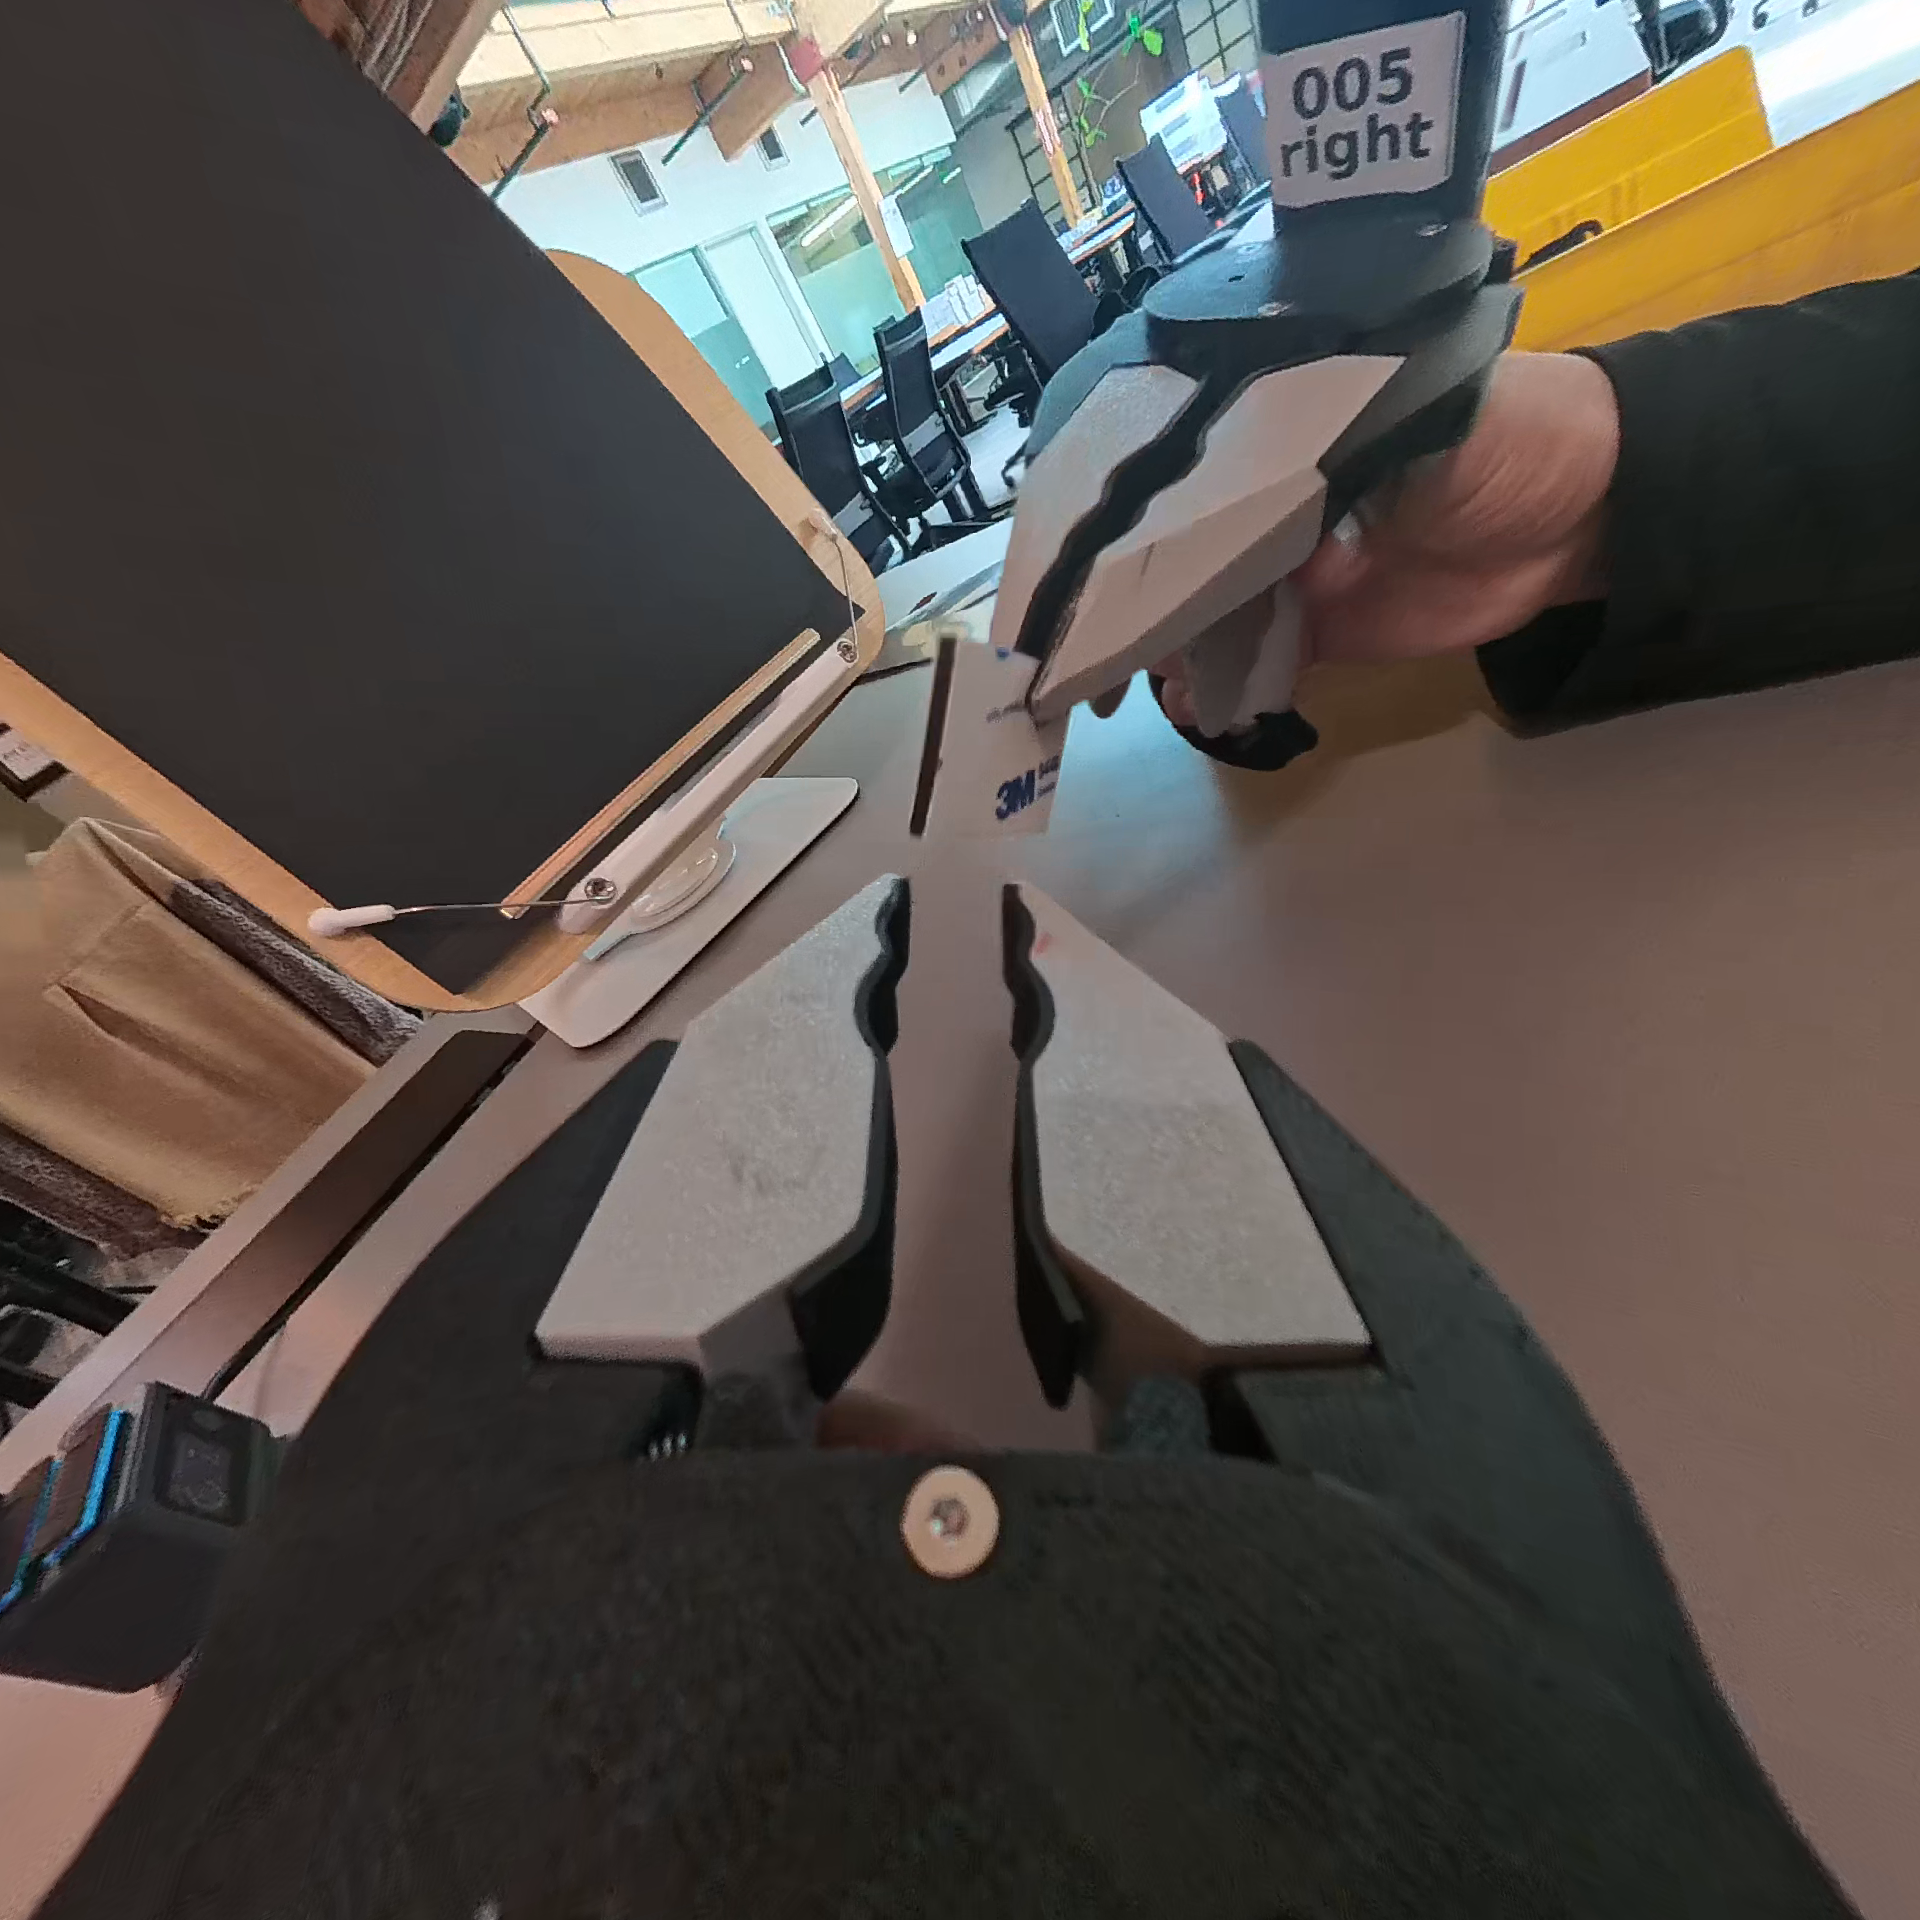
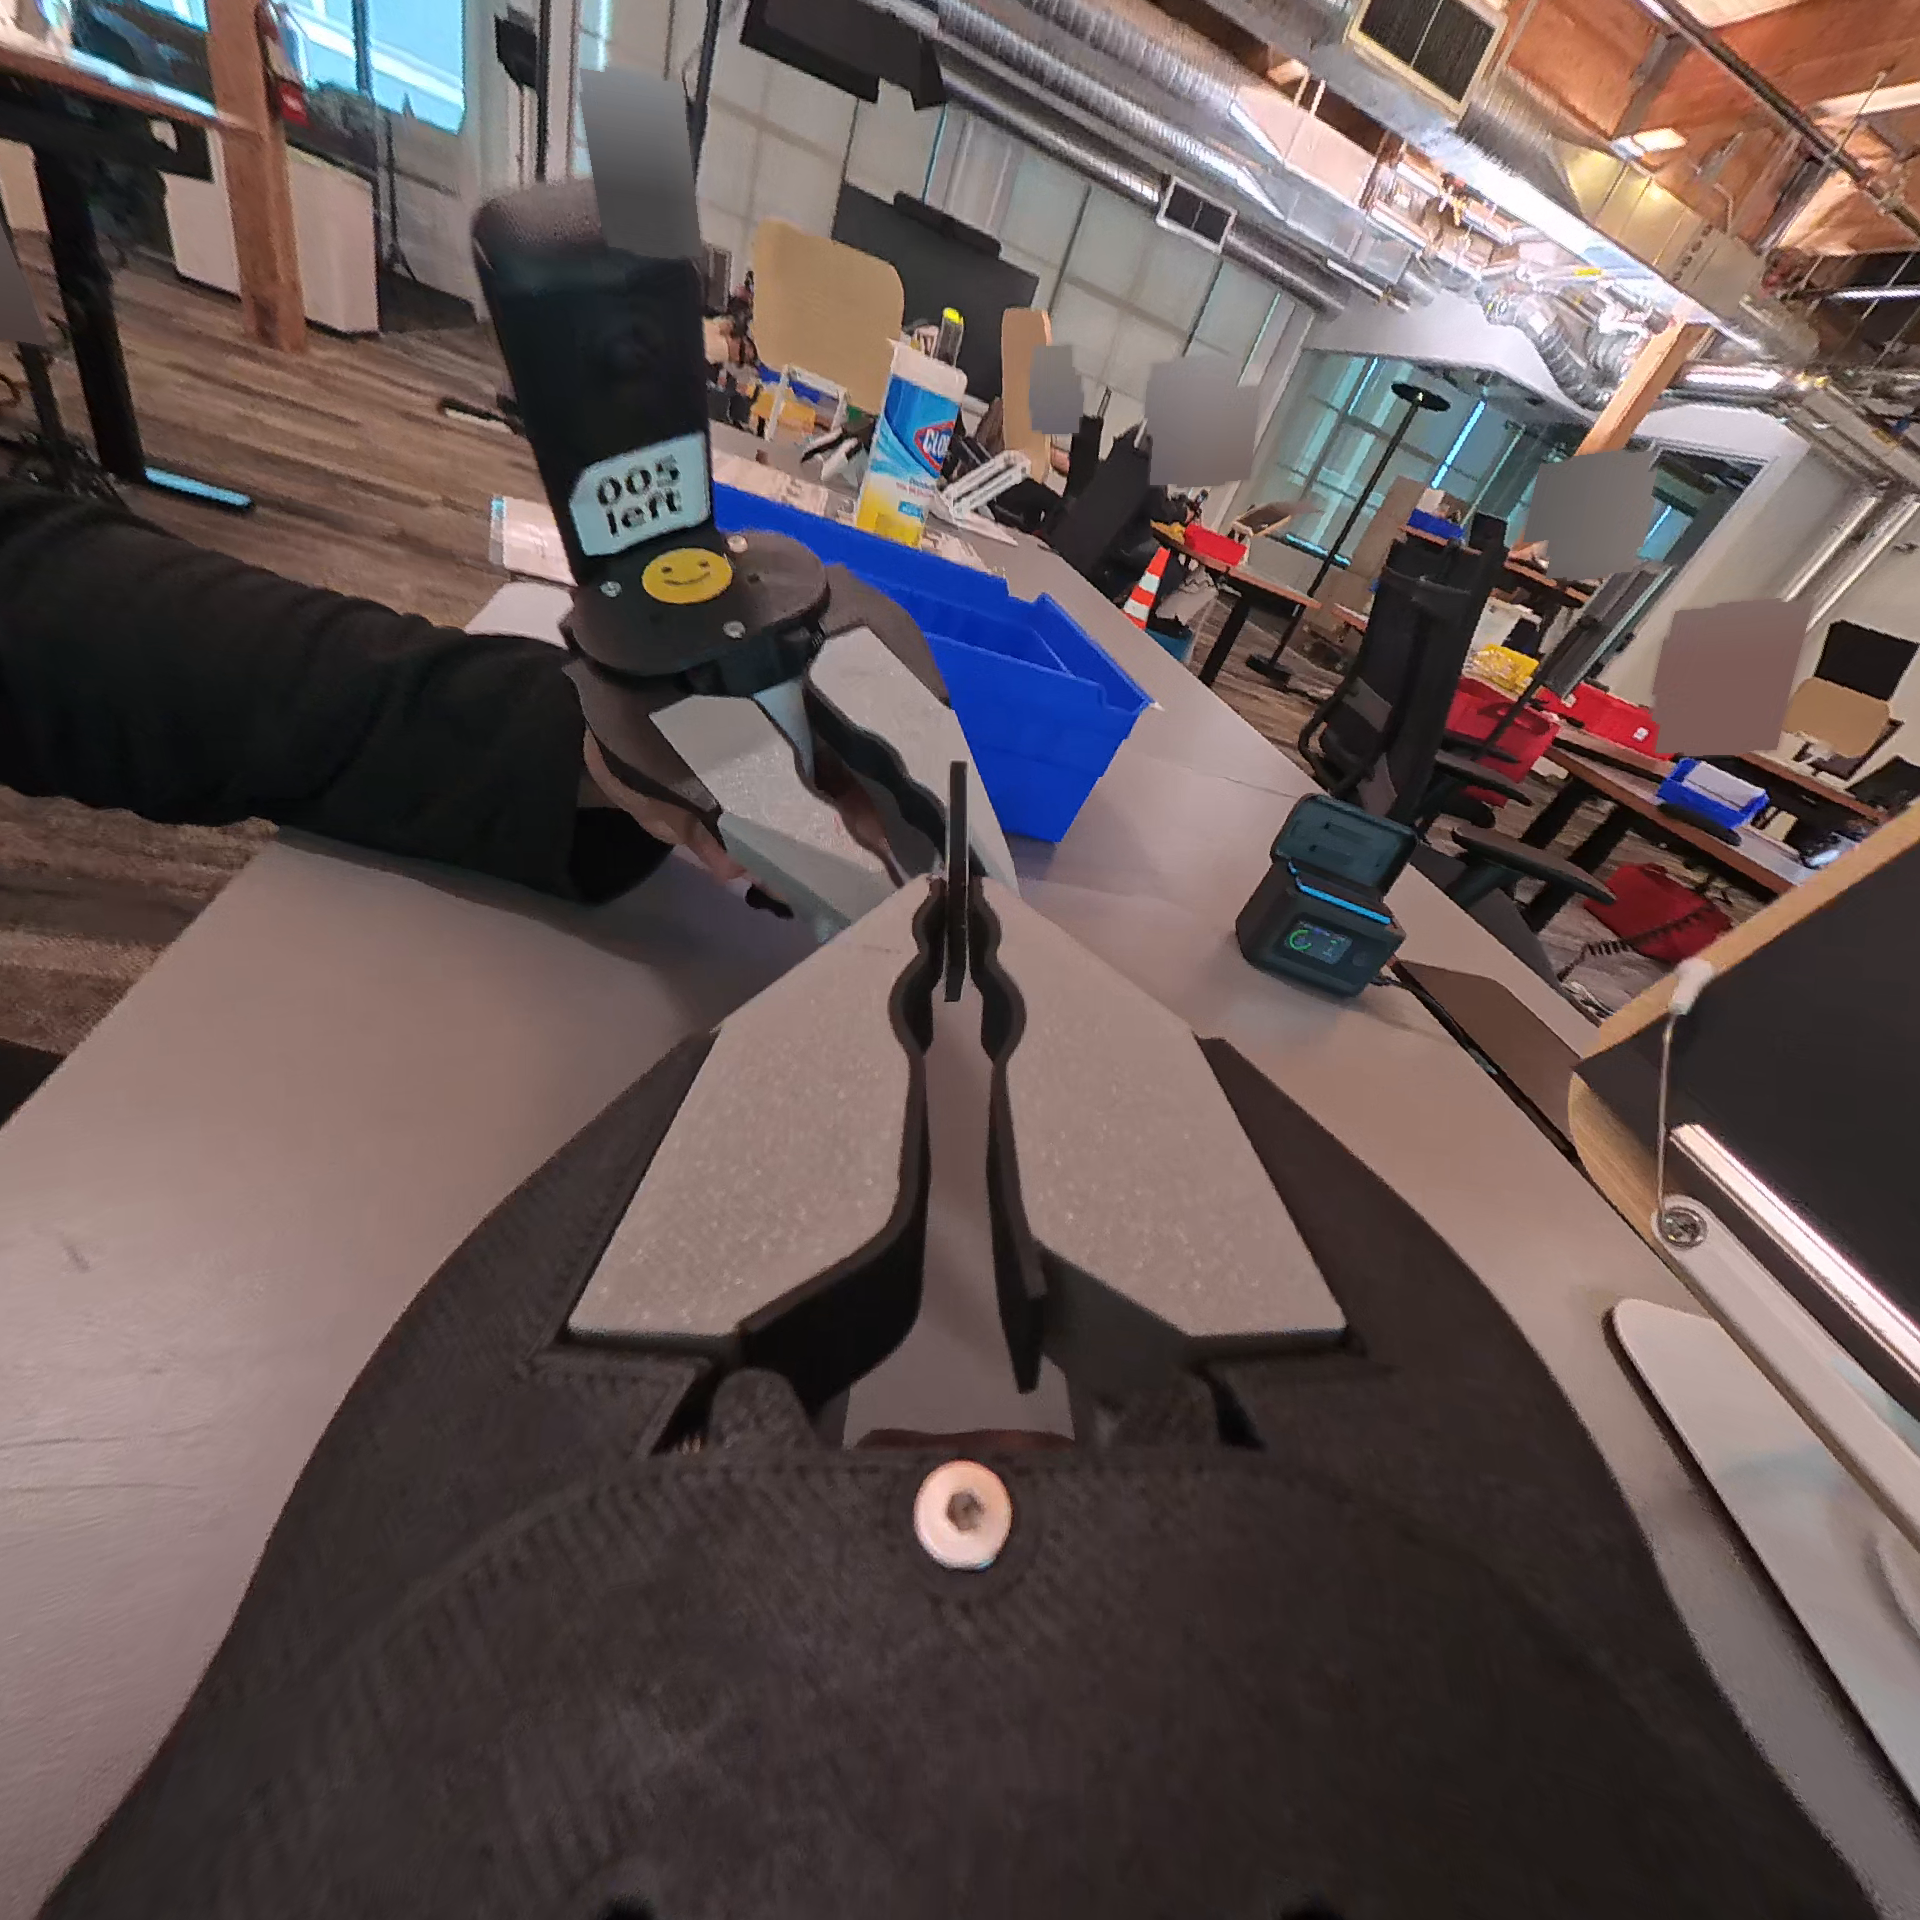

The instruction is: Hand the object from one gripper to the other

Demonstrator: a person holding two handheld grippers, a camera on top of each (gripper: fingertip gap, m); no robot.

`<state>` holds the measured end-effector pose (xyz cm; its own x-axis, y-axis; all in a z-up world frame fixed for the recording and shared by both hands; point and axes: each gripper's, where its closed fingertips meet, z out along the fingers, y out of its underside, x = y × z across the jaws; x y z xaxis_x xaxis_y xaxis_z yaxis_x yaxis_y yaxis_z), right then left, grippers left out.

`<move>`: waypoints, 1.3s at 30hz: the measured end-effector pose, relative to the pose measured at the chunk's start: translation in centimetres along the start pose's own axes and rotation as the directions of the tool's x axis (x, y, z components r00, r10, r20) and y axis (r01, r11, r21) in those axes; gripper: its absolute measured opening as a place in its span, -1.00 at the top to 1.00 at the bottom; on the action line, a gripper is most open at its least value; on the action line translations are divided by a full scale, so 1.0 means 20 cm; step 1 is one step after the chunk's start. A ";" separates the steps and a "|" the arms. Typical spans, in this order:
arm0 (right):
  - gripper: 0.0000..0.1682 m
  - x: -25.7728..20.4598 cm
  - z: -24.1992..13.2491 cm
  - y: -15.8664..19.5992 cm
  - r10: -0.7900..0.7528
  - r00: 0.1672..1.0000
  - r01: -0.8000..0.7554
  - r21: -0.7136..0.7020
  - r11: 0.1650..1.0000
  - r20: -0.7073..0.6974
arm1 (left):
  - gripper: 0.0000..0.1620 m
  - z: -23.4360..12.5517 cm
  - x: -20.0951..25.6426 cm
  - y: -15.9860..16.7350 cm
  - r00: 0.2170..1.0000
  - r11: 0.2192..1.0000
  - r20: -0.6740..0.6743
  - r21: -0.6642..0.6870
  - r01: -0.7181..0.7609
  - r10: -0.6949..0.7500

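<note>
In my left wrist view, a dark board in a rounded wooden frame leans at the far left on a white stand. My left claw points forward over the grey worktop, its two fingers parted with a clear gap and nothing between them. Just beyond its tips hangs the object, a thin flat card, pale on its face and dark along the edge turned toward me. It is off the worktop, pinched at its upper corner by my right claw, which comes down from the upper right with my right hand behind it. The card sits in line with the open gap of the left claw but apart from its fingers.

In my right wrist view, my left arm in a dark sleeve reaches in from the left, carrying the left claw, whose fingers stand spread just behind the card. The card shows edge-on as a thin dark strip, upright, clamped between the closed tips of my right claw. Farther back on the worktop a blue bin stands behind the left claw, with a wipes canister beyond it. To the right sits a small dark device with a lit screen, and the wood-framed board fills the right edge.
</note>
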<state>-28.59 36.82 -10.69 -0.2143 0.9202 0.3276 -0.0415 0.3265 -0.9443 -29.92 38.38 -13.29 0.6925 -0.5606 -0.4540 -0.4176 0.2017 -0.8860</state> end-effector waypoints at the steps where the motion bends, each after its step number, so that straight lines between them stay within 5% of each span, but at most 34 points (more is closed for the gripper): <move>1: 1.00 0.00 0.00 -0.01 0.010 1.000 -0.010 0.016 1.000 0.003 | 0.79 0.00 0.00 0.00 1.000 1.000 -0.007 -0.002 0.012 -0.012; 16: 1.00 0.00 -0.02 -0.05 0.153 0.985 -0.160 0.100 0.982 0.080 | 1.00 -0.05 0.02 -0.14 0.952 0.946 -0.171 0.158 0.282 -0.255; 24: 1.00 -0.01 -0.02 -0.07 0.164 0.981 -0.176 0.135 0.975 0.102 | 0.88 -0.06 0.02 -0.17 0.921 0.914 -0.220 0.183 0.362 -0.321; 26: 1.00 -0.01 -0.02 -0.06 0.160 0.982 -0.171 0.123 0.977 0.096 | 0.67 -0.06 0.06 -0.18 0.901 0.906 -0.272 0.165 0.390 -0.338; 28: 1.00 -0.03 -0.01 -0.06 0.157 0.981 -0.171 0.123 0.978 0.112 | 0.74 -0.04 0.06 -0.16 0.911 0.920 -0.254 0.142 0.366 -0.324; 29: 1.00 -0.04 -0.01 -0.06 0.156 0.981 -0.170 0.120 0.978 0.119 | 0.96 -0.04 0.06 -0.15 0.926 0.931 -0.239 0.146 0.333 -0.293; 39: 0.87 0.09 -0.01 0.10 0.076 0.995 -0.079 -0.063 0.995 -0.058 | 0.99 0.00 -0.11 0.09 0.938 0.937 -0.017 -0.067 0.343 -0.345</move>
<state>-28.78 39.15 -11.97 -0.1595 0.9533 0.2566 0.0369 0.2655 -0.9634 -32.20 39.98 -13.84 0.7838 -0.6096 -0.1185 -0.1925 -0.0570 -0.9796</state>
